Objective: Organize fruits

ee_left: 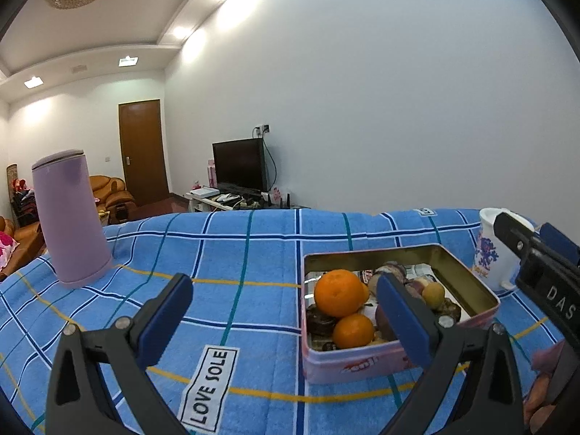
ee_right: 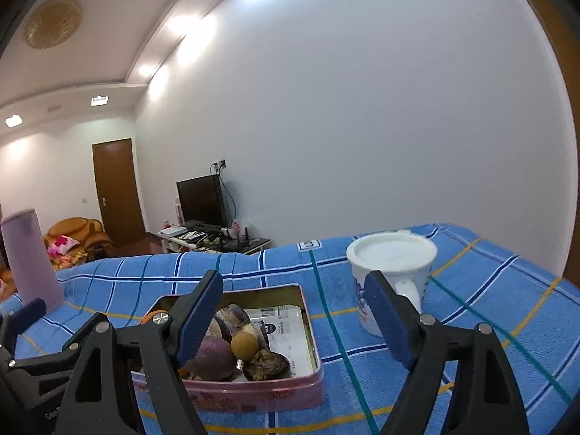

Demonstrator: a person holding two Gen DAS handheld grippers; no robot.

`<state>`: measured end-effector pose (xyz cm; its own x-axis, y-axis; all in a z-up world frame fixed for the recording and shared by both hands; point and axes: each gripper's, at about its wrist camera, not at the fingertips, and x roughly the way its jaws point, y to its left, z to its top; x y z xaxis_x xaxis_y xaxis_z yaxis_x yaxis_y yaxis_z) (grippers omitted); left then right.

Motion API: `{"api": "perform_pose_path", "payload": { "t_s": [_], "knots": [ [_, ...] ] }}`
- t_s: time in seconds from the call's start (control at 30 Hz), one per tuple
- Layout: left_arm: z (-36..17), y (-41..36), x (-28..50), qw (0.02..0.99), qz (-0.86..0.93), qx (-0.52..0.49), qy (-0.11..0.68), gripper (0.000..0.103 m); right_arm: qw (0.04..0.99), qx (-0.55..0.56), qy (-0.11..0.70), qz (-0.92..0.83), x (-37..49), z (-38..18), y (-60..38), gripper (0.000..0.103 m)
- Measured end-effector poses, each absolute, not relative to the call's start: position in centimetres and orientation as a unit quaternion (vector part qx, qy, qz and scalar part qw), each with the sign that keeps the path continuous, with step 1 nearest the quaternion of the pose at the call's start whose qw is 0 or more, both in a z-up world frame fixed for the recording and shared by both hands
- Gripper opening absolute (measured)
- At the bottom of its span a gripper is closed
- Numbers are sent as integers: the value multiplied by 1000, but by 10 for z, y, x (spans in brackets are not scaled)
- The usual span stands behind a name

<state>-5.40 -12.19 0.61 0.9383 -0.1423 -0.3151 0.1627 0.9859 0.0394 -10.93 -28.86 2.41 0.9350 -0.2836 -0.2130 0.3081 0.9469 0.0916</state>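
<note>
A: Where is the fruit, taking the pink tin [ee_left: 362, 364] as the landmark?

B: All of it lies inside the tin. Two oranges [ee_left: 339, 292] sit at its left end, one stacked partly on the other. Toward the right end lie a purple fruit [ee_right: 212, 357], a small round tan fruit [ee_right: 244, 346] and a dark wrinkled one [ee_right: 266, 364], touching each other.

A: And the claws?

B: Both empty, fingers spread wide. The left claw [ee_left: 286, 311] hovers in front of the tin's left half, its right finger crossing the tin's near wall in that view. The right claw [ee_right: 301, 315] hovers over the tin's right end, its left finger in front of the purple fruit.

A: Which hand is nearer to what?

B: I'd judge the left is nearer the oranges, the right nearer the dark cluster. The tin's long axis runs left to right across both views, so each claw covers its own end.

A: Room to move?

B: Left of the tin the blue checked cloth [ee_left: 235, 253] lies bare up to the lilac tumbler [ee_left: 70, 217]. Right of the tin a white mug [ee_right: 393, 275] stands near. The tin's raised walls mean a fruit likely has to come out from above.
</note>
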Motion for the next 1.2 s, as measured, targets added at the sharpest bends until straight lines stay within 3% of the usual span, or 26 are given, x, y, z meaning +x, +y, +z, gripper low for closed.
{"api": "perform_pose_path", "payload": {
  "t_s": [0.47, 1.2],
  "knots": [
    [7, -116, -69, 986, -83, 27, 142, 103, 982, 44, 69, -169, -152, 30, -271, 82],
    [7, -119, -69, 985, -92, 34, 141, 103, 981, 41, 91, -167, -144, 28, -271, 82]
  ]
}}
